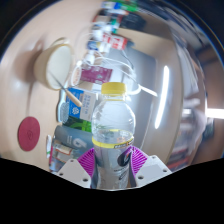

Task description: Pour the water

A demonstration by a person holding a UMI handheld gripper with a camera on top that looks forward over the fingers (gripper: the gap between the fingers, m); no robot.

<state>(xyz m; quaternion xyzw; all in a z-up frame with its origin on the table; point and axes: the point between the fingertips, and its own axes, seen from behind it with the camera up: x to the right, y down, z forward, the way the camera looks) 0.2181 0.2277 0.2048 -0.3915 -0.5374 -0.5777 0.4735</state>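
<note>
Gripper view: clear plastic water bottle with yellow cap and dark label (113,135) sits clamped between the gripper (112,160) pads, both purple fingers (89,158) pressing its lower label band. It reads upright relative to the fingers; low grip likely leaves the neck free for tipping. Cap looks on, water near the shoulder. Beyond: white cup (57,62), cartons (94,75) on table (30,95).

I can't read any lettering from here. The bottle (113,128) carries a dark label band low on its body, and the cartons (80,100) just behind the bottle show print too small to read.
</note>
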